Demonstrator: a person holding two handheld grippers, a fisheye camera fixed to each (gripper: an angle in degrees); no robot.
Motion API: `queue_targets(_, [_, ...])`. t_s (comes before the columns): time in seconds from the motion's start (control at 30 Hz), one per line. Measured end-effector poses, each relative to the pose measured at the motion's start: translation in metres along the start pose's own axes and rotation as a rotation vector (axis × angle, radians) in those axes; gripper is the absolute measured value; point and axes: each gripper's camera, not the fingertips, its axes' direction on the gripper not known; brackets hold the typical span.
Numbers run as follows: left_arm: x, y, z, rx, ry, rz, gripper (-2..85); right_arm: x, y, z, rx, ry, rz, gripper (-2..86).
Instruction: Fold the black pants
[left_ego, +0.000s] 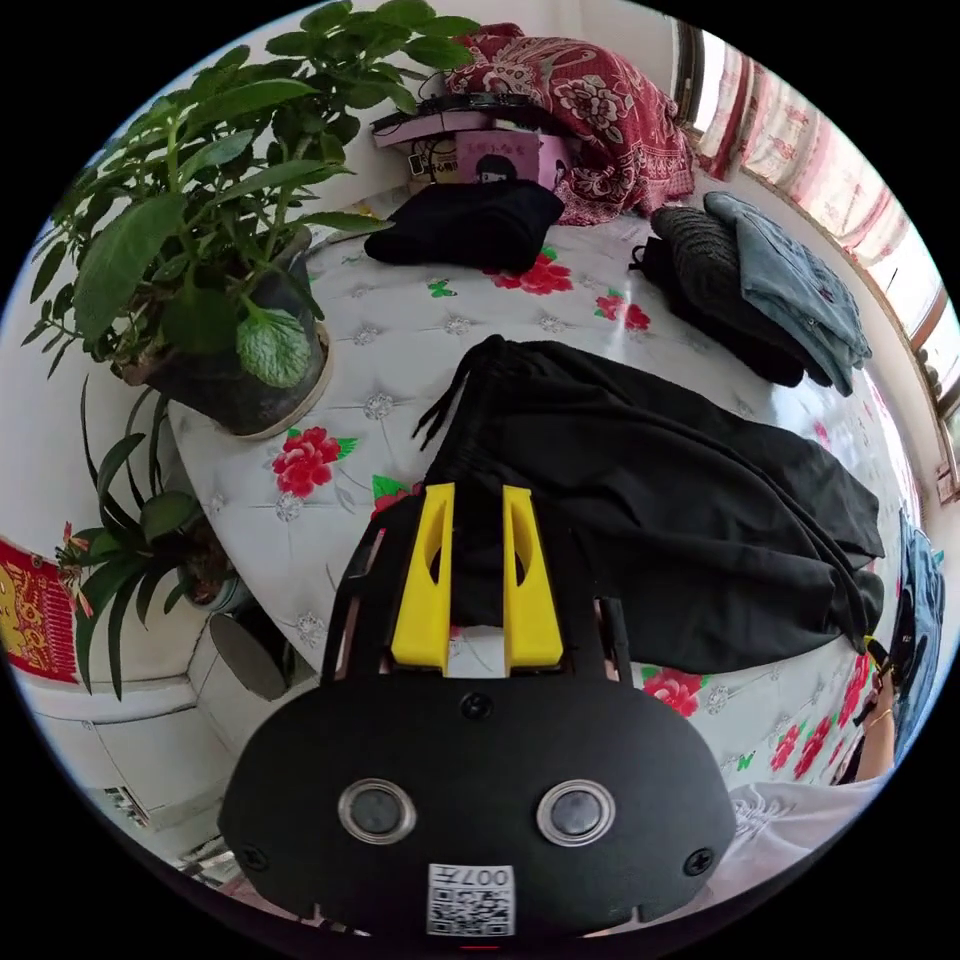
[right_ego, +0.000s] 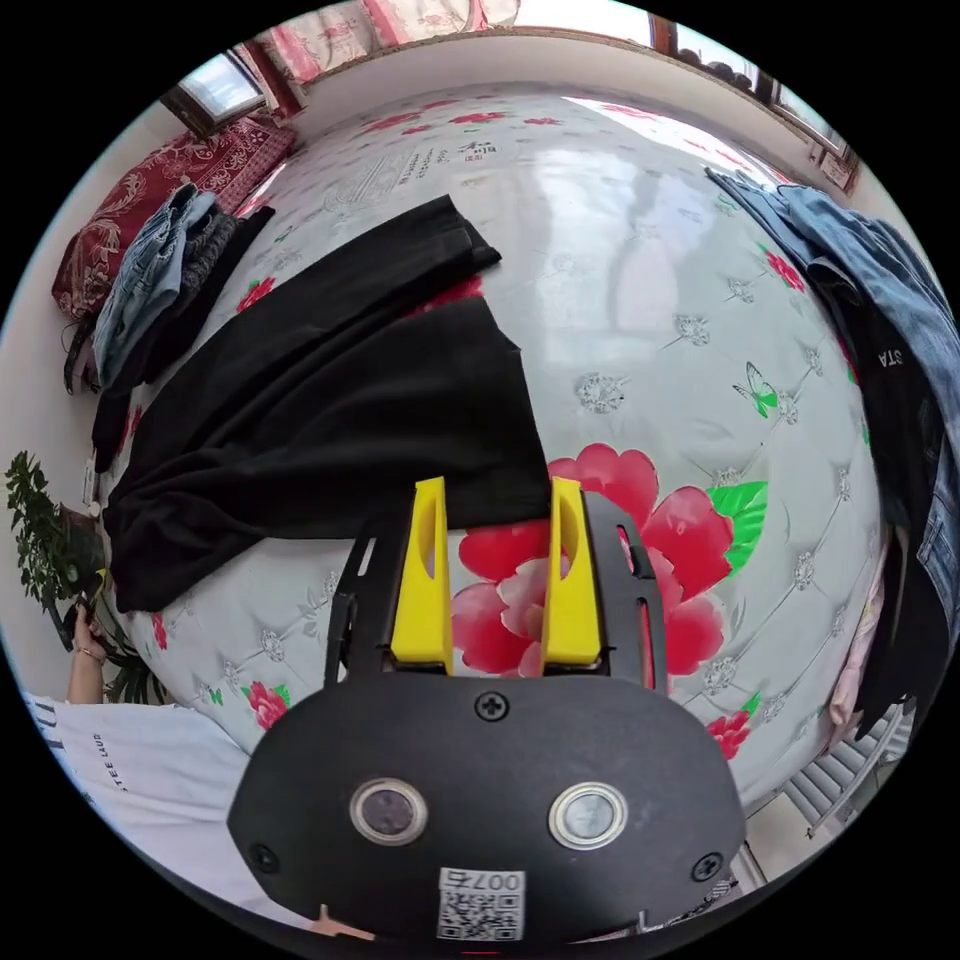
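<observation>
A: Listing: black pants spread flat on the floral mattress; left gripper spread at the waistband, right gripper spread at a leg hem.

B: Advice: pinch both edges squarely before lifting.

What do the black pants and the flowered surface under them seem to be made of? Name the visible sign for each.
Black pants: probably a thin matte woven fabric; it lies in soft folds without shine. Flowered surface: seemingly a glossy plastic-like tufted cover; window light reflects off it.
</observation>
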Motion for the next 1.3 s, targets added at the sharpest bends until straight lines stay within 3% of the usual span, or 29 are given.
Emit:
queue_targets(0.13, [-0.006,-0.019,0.036,-0.125,-0.025,0.03,7.8,-0.004,0.001,-0.006,-0.018,0.042,-0.043,2.3])
queue_targets(0.23, [0.003,-0.028,0.038,-0.163,-0.09,0.14,3.2,0.003,-0.001,-0.038,0.057,-0.034,-0.052,0.5])
queue_targets(0.5, [-0.039,0.002,-0.058,0.095,0.146,0.198,-0.8,0.047,0.039,-0.162,0.38,-0.243,-0.037,-0.2])
queue_targets(0.57, [-0.054,0.014,-0.072,0.146,0.113,0.166,-0.7,0.055,0.053,-0.178,0.427,-0.259,-0.019,-0.2])
queue_targets(0.77, [-0.042,0.016,-0.03,-0.001,0.09,0.309,5.5,0.068,0.089,-0.164,0.308,-0.207,0.035,-0.3])
queue_targets(1.0, [-0.042,-0.032,0.038,-0.137,0.088,0.292,10.2,0.076,0.11,-0.151,0.239,-0.217,0.09,-0.2])
queue_targets(1.17, [-0.062,-0.05,0.07,-0.229,0.151,0.259,9.4,0.074,0.11,-0.146,0.222,-0.202,0.104,-0.2])
queue_targets(1.3, [-0.092,-0.051,0.053,-0.187,0.239,0.246,3.2,0.072,0.106,-0.144,0.222,-0.205,0.114,-0.3])
